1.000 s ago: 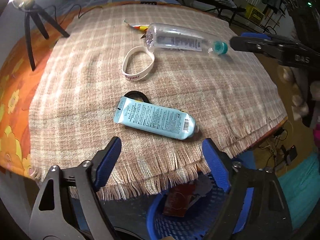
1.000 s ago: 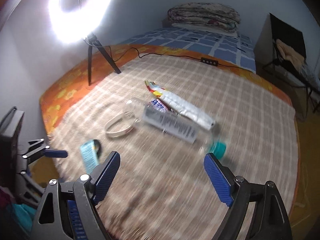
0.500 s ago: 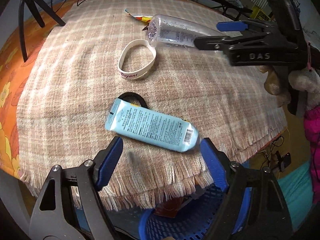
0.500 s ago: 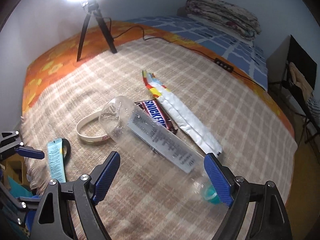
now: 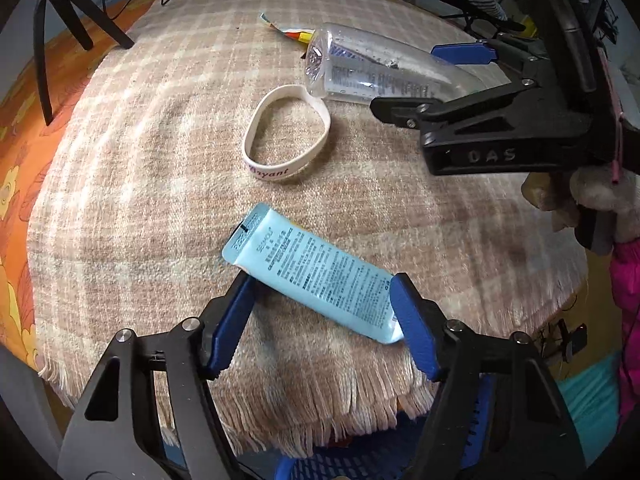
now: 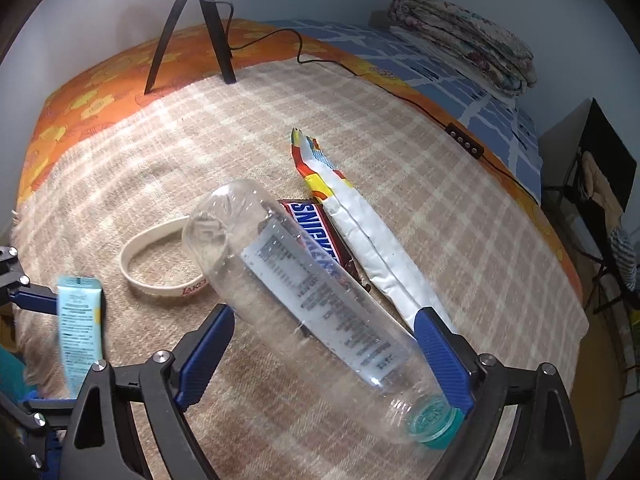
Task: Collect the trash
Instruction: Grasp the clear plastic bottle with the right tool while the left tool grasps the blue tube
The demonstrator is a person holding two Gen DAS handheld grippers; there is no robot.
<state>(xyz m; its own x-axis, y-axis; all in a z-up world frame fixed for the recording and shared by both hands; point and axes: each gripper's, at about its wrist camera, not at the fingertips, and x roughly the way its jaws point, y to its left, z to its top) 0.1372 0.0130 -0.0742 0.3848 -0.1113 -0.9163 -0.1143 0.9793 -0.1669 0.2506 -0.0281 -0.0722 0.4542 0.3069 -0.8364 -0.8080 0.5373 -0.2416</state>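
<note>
A light blue tube point(image 5: 316, 276) lies slantwise on the checked blanket point(image 5: 160, 160) near its fringed edge. My left gripper point(image 5: 322, 282) straddles it with its jaws closing; the pads sit at the tube's two ends and I see no clear squeeze. A clear plastic bottle point(image 6: 304, 292) with a teal cap lies diagonally between the fingers of my right gripper point(image 6: 324, 314), which stands open around it. From the left wrist view the right gripper point(image 5: 432, 76) reaches over the bottle point(image 5: 360, 68) from the right. The tube point(image 6: 78, 332) shows at the right wrist view's left edge.
A white wristband point(image 5: 286, 136) lies between tube and bottle. A Snickers wrapper point(image 6: 316, 224) and a long white wrapper point(image 6: 360, 240) lie behind the bottle. A blue basket point(image 5: 360, 464) stands below the fringe. A light tripod point(image 6: 192, 28), cable and power strip point(image 6: 464, 140) are farther back.
My left gripper has come down and forward until its narrowing fingers flank the tube. The right gripper has swung in and rolled, so the bottle now lies between its fingers.
</note>
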